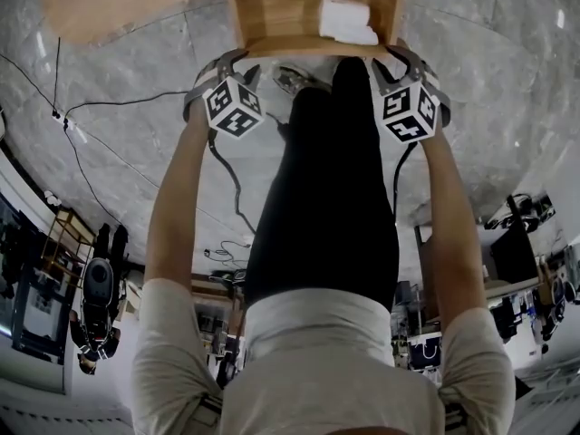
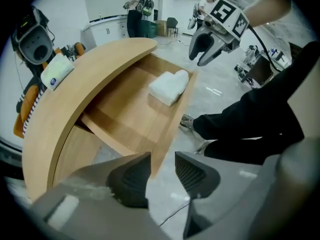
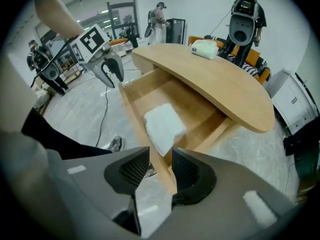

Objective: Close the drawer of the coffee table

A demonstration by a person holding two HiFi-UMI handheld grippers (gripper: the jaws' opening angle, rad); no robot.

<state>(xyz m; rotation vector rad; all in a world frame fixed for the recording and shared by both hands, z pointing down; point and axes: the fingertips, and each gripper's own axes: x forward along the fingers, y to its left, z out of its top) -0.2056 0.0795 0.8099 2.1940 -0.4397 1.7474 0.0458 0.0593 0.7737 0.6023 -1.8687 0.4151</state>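
The left gripper [image 2: 162, 161] is straddling the near-left corner of the drawer front [image 2: 175, 114]. Its jaws are standing narrowly apart, with the panel's end lying against one pad [image 2: 132, 176] and a sliver of floor showing beside the other pad. The right gripper [image 3: 161, 156] is sitting on the front's opposite corner. Its jaws are closing round the board so that the wood is filling the gap at the tips, and both pads seem to be touching it.

In the head view the left gripper [image 1: 234, 60] and the right gripper [image 1: 399, 57] are meeting the two ends of the front, well apart from each other. The drawer [image 1: 281, 16] is standing pulled out from under the front edge of the coffee table [image 1: 109, 7], its front facing the person. A white folded cloth [image 1: 347, 21] is lying inside, toward the drawer's right-hand side and just behind the front.

The curved table top [image 3: 220, 84] is overhanging the drawer's back part, and a small white pack [image 3: 204, 49] is resting on it near the far edge. The person's leg in black trousers [image 1: 326, 179] is reaching up between the two grippers, close to the front. Bare marble floor [image 1: 136, 152] is lying open to either side of the drawer.
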